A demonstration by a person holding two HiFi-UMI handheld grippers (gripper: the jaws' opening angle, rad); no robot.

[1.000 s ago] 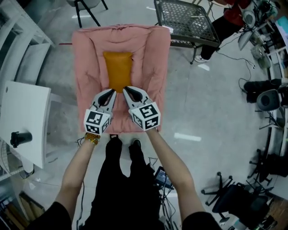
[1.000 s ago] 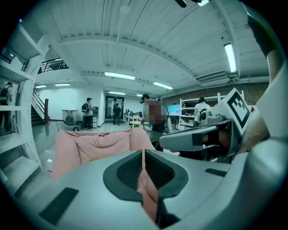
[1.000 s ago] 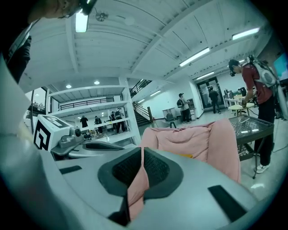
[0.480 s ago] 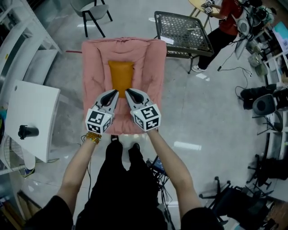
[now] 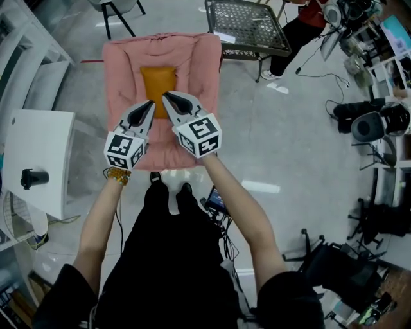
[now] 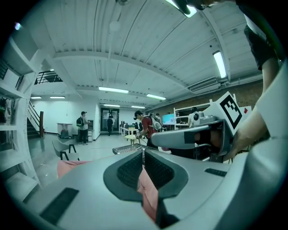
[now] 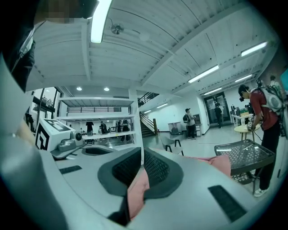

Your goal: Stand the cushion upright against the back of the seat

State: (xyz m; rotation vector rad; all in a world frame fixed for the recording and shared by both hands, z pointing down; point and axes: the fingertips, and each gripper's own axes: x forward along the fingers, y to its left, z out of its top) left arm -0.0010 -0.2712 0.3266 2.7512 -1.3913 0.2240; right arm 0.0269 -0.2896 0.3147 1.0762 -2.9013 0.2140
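An orange cushion [image 5: 158, 80] lies on a big pink padded seat [image 5: 192, 77] in the head view. My left gripper [image 5: 151, 103] and right gripper [image 5: 165, 96] meet side by side at the cushion's near edge, both pointing away from me. In the left gripper view the left gripper [image 6: 143, 155] is shut on a fold of salmon-coloured fabric [image 6: 148, 195]. In the right gripper view the right gripper [image 7: 141, 157] pinches the same kind of fold [image 7: 136, 188]. The near edge is raised, so the cushion looks foreshortened from above. Where the pads bite is hidden in the head view.
A white table [image 5: 35, 148] with a black object [image 5: 29, 178] stands at the left. A metal mesh table [image 5: 247, 26] is behind the seat on the right, with a person in red [image 5: 314, 9] beyond it. Chairs and cables crowd the right side.
Both grippers have risen together with the cushion's near edge. The cushion now looks shorter from above. The jaws stayed shut.
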